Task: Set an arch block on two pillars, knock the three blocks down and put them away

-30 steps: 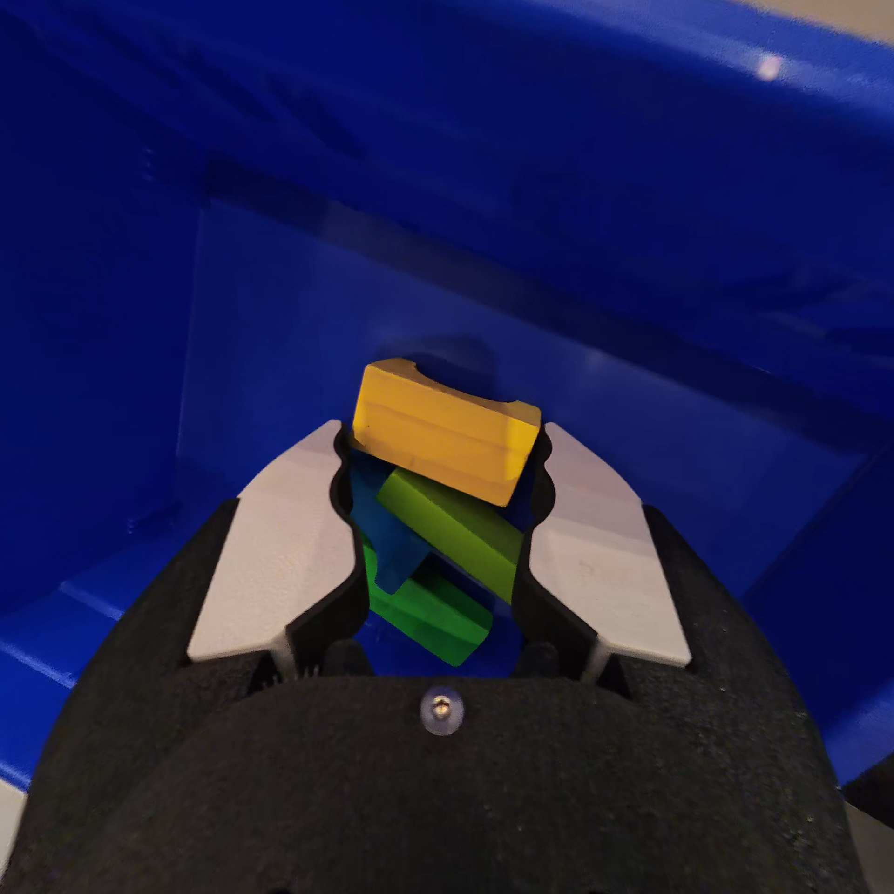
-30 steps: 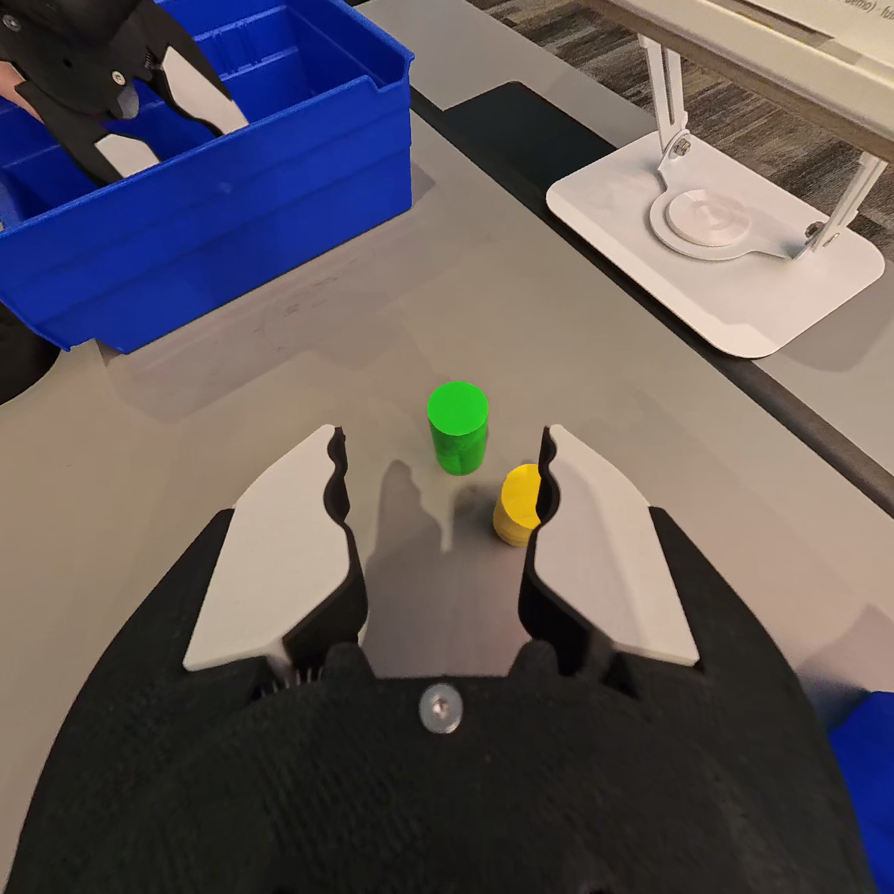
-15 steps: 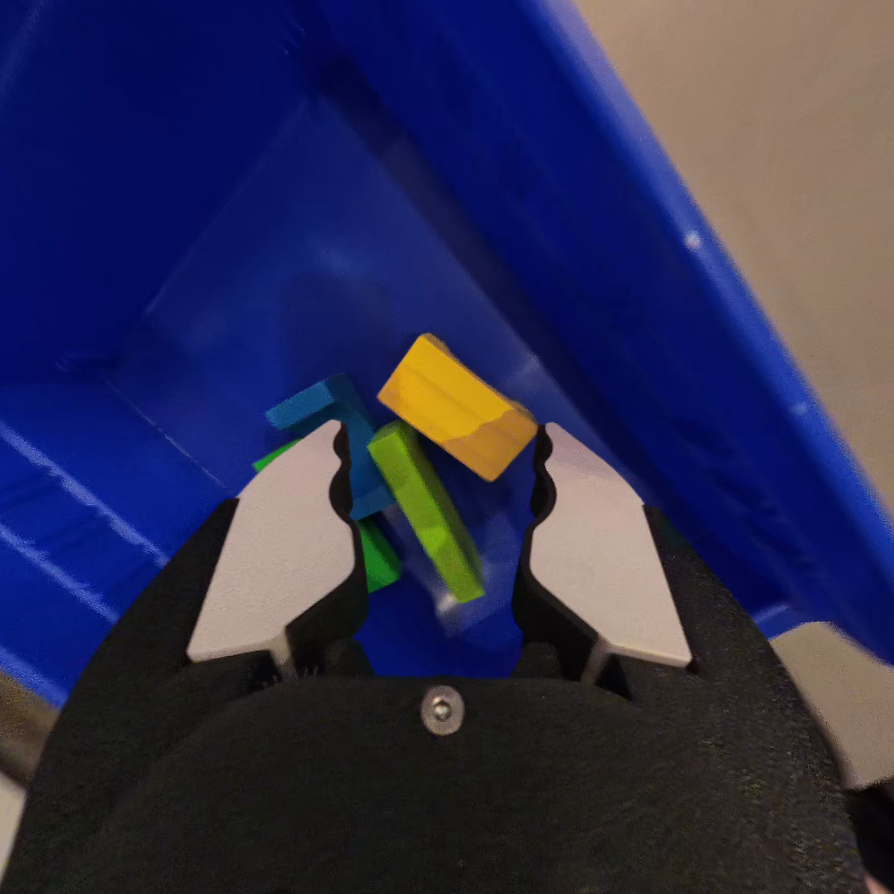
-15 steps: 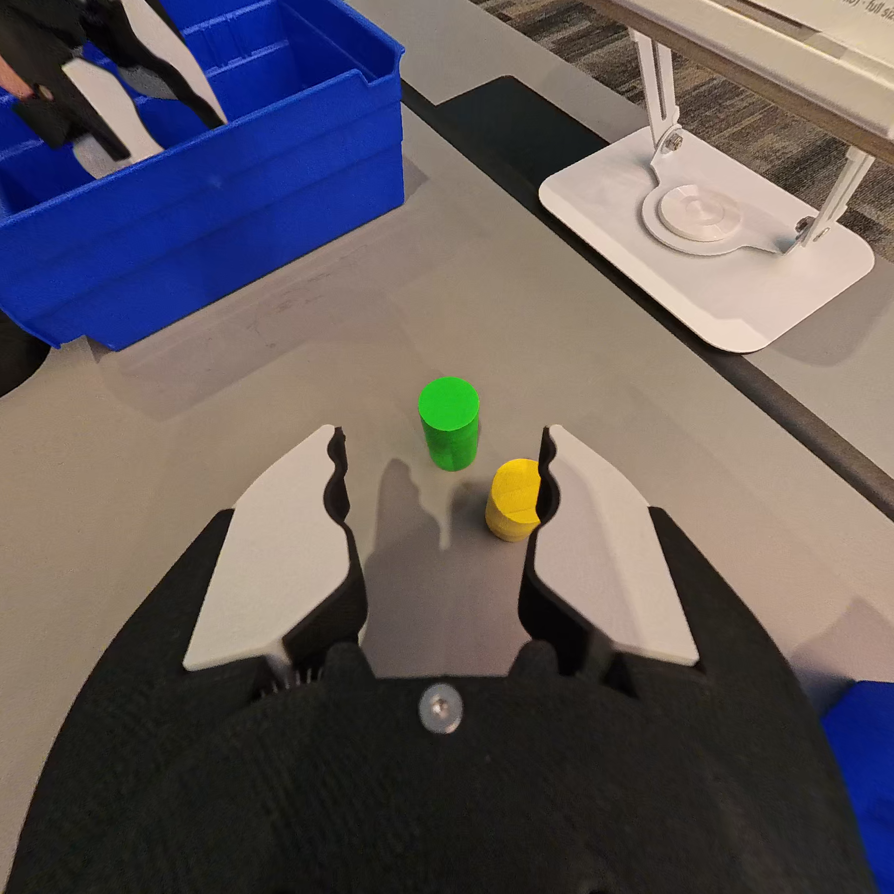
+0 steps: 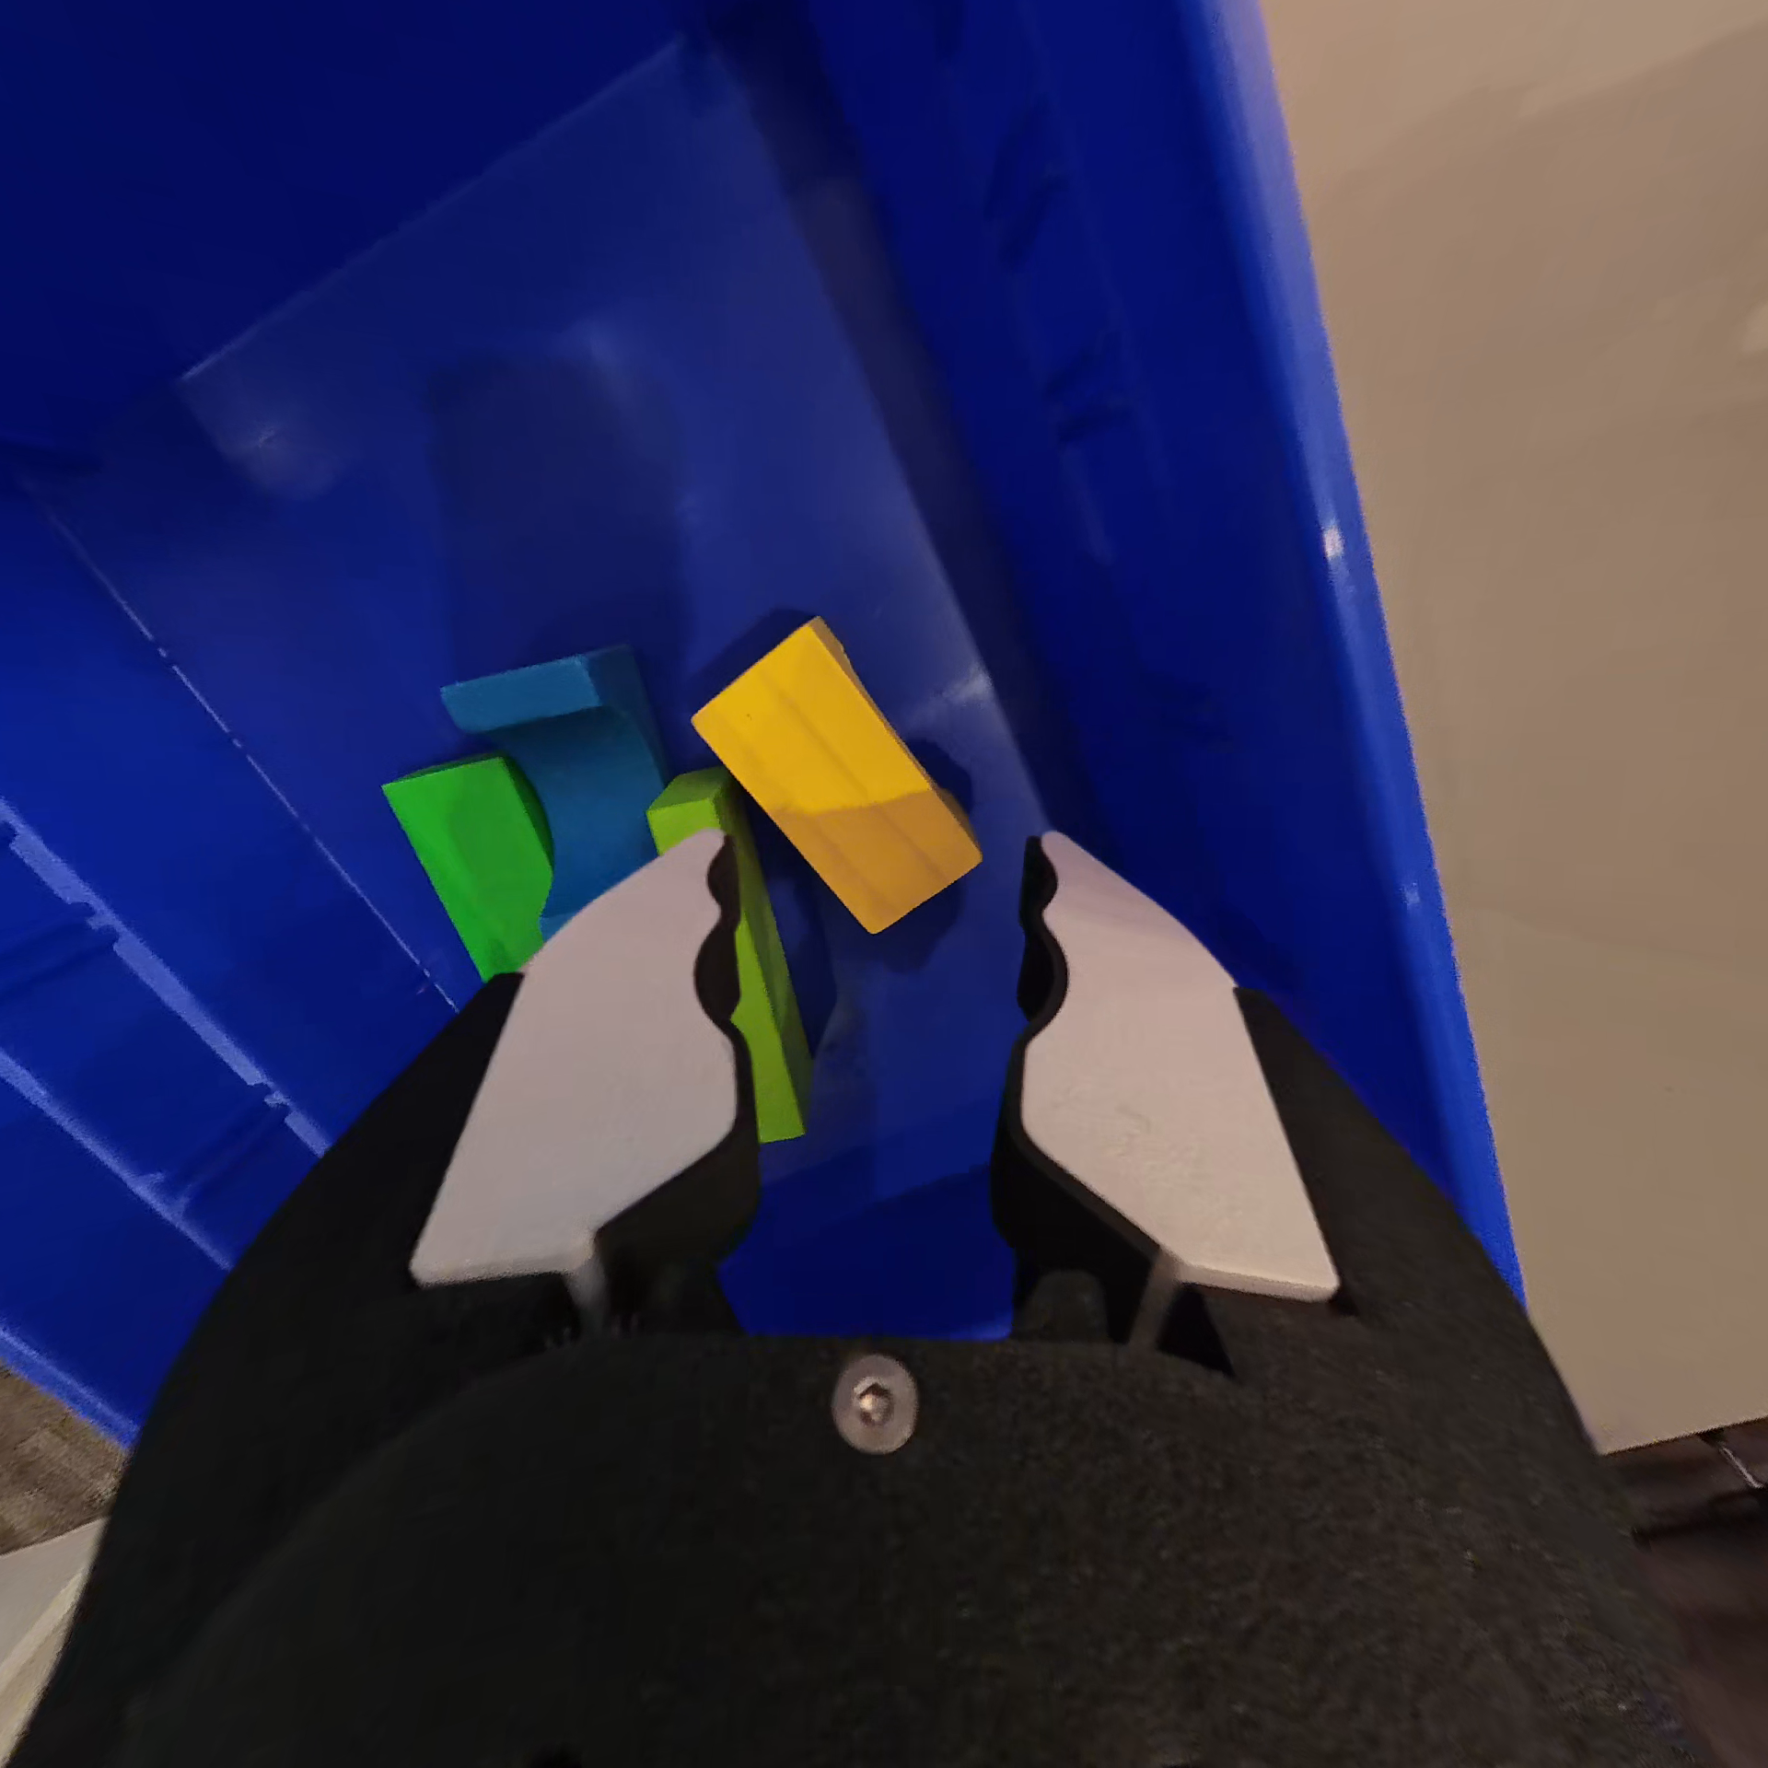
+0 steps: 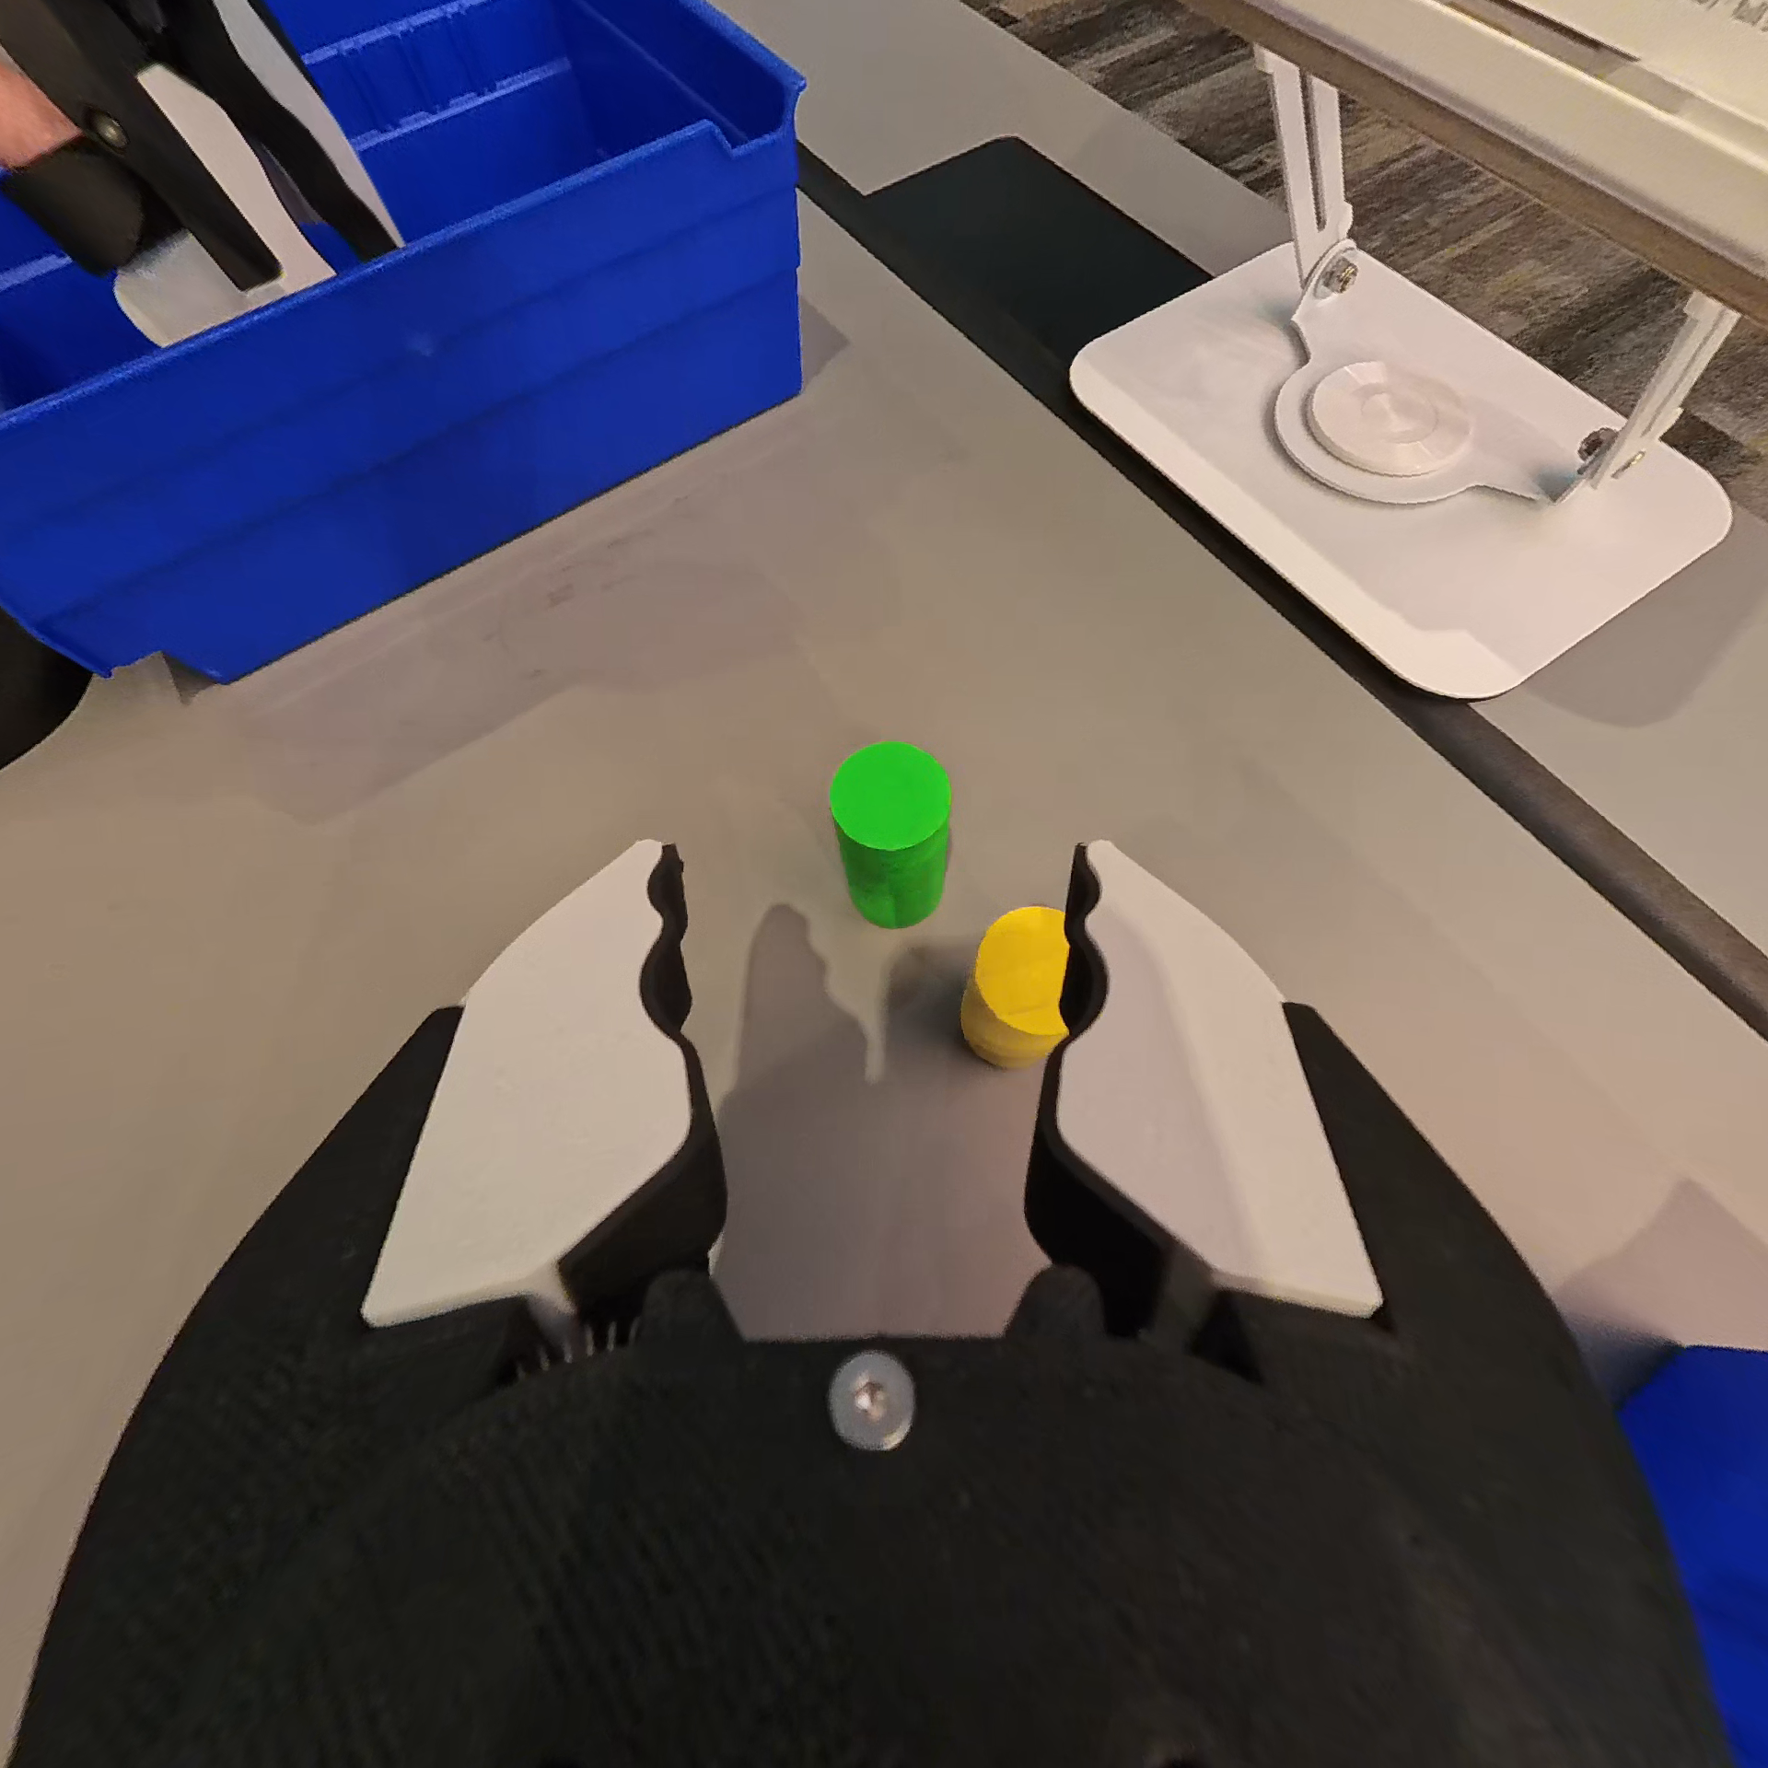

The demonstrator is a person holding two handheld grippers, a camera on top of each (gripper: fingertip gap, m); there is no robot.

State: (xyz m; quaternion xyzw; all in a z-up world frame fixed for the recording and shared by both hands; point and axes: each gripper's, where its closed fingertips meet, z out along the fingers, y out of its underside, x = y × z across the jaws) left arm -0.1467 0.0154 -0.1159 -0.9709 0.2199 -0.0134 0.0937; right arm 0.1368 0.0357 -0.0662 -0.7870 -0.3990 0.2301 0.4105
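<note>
In the left wrist view my left gripper (image 5: 875,847) is open and empty inside the blue bin (image 5: 1100,402). On the bin floor ahead of it lie a yellow block (image 5: 832,775), a blue arch block (image 5: 574,756), a green block (image 5: 474,861) and a light green plank (image 5: 761,966). In the right wrist view my right gripper (image 6: 880,861) is open and empty above the grey table (image 6: 478,861). A green cylinder (image 6: 892,832) stands upright just ahead of it. A shorter yellow cylinder (image 6: 1016,985) stands beside the right finger. The left gripper (image 6: 230,249) shows over the bin (image 6: 430,430).
A white stand with a flat base (image 6: 1406,478) sits at the far right across a dark gap between tables. A blue object (image 6: 1712,1492) shows at the lower right edge. A hand (image 6: 29,134) holds the left gripper at the upper left. The left gripper is farther from the green cylinder (image 6: 892,832), some 25 centimeters, than the right, some 4 centimeters. To the blue arch block (image 5: 574,756): left tips about 5 centimeters, right tips about 35 centimeters.
My left gripper has turned and pulled back in the bin, so the blocks show from another angle. My right gripper has barely moved over the two cylinders.
</note>
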